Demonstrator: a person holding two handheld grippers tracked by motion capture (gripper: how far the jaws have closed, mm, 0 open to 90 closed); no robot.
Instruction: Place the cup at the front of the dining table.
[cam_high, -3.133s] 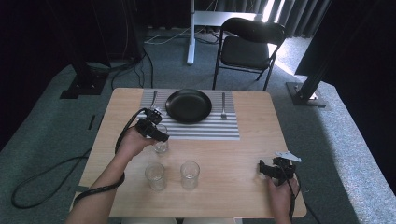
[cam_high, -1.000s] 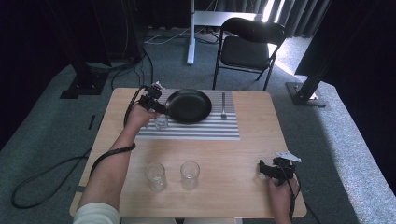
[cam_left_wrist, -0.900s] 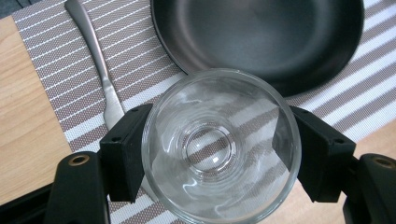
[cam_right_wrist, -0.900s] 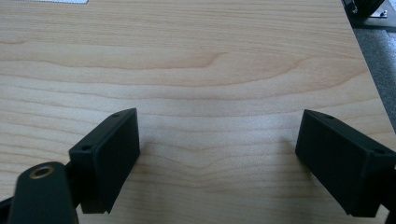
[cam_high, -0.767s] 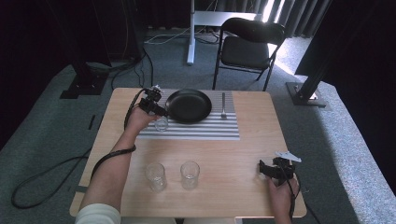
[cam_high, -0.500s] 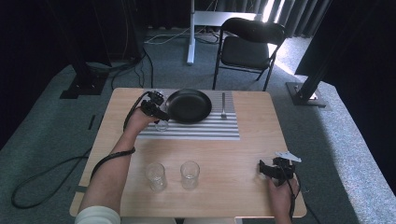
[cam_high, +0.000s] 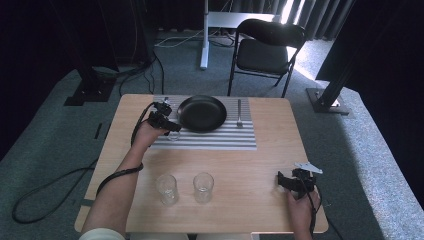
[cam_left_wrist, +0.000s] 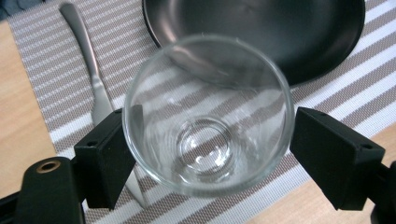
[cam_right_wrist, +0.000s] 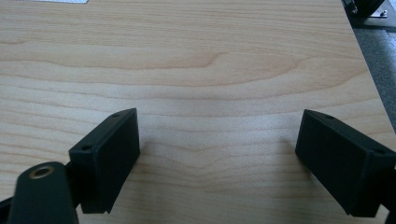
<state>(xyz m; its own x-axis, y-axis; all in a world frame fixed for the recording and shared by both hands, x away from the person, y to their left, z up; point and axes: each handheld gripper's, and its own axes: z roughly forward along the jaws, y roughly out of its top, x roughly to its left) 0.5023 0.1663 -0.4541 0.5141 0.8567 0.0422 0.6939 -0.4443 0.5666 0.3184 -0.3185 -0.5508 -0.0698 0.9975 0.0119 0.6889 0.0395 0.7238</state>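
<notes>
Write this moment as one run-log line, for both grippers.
left gripper: fingers just opened, glass between them | glass: on placemat beside plate | right gripper: open above table

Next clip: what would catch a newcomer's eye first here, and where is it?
The clear glass standing on the striped placemat, between the jaws of the left claw, with a small gap showing at the right jaw. Just behind it lies the black plate, with a knife to the glass's left. Two more glasses stand at the near edge of the wooden table, and the right claw rests open at the near right.
</notes>
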